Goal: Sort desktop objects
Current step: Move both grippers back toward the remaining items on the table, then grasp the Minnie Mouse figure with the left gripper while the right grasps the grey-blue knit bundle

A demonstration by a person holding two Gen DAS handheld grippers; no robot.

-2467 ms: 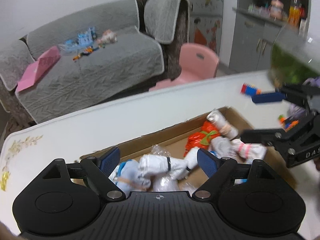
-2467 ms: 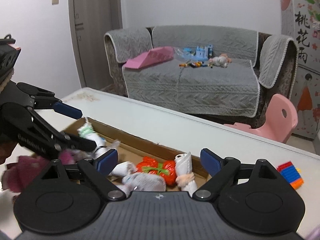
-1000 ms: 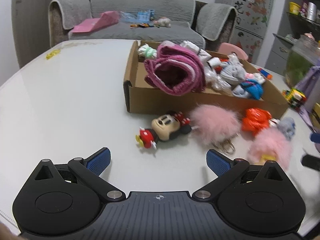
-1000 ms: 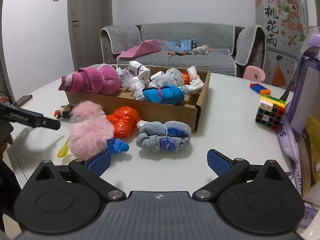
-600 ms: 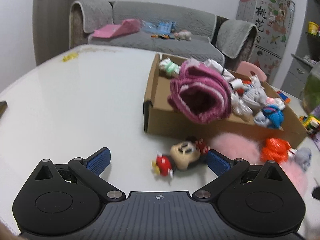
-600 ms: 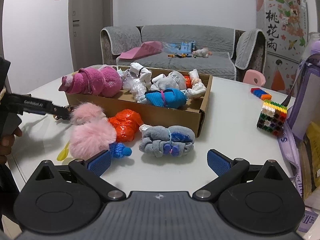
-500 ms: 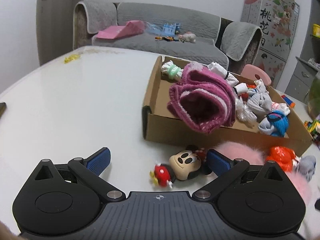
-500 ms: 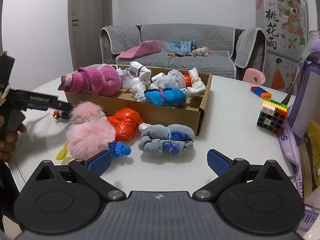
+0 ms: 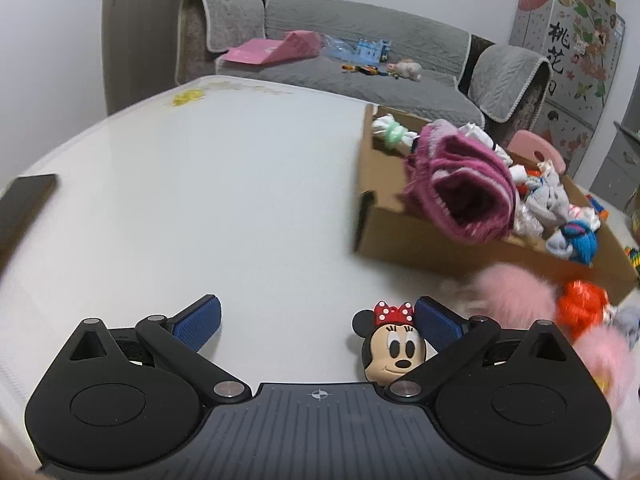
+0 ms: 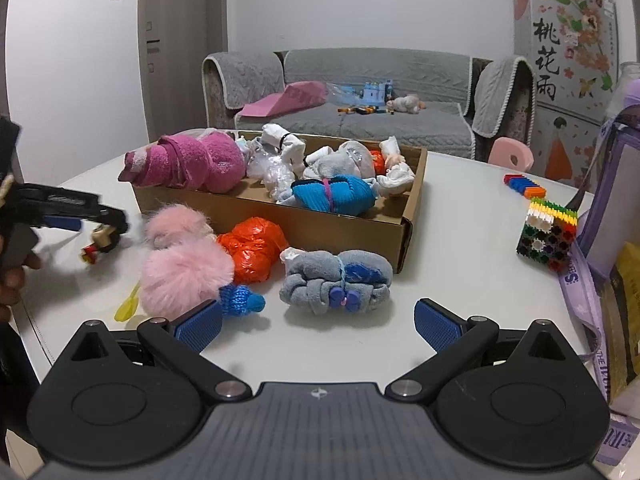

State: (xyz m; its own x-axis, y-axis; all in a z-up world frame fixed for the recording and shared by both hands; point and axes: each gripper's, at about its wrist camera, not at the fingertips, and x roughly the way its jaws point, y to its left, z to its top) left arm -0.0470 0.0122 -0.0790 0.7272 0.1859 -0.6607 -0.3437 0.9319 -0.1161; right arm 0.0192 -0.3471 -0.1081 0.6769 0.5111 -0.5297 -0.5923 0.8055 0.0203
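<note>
Left gripper (image 9: 316, 320) off box (image 9: 420, 236), down to table (image 9: 200, 200) front of it; Minnie toy (image 9: 394, 348), ahead a moment ago, now between wide-spread fingers, against right one. Right gripper (image 10: 316, 322) pulled back from over box (image 10: 360, 228) to table, facing grey sock bundle (image 10: 336, 286), jaws wide.

A home living room. Upper middle of my left view: grey sofa (image 9: 352, 64) with quilted covers, toys (image 9: 374, 50) strewn on it. Upper right, a fridge (image 10: 568, 64) with flower decals; below it a small pink child's chair (image 10: 512, 156). Upper left, an interior door (image 10: 176, 52).
</note>
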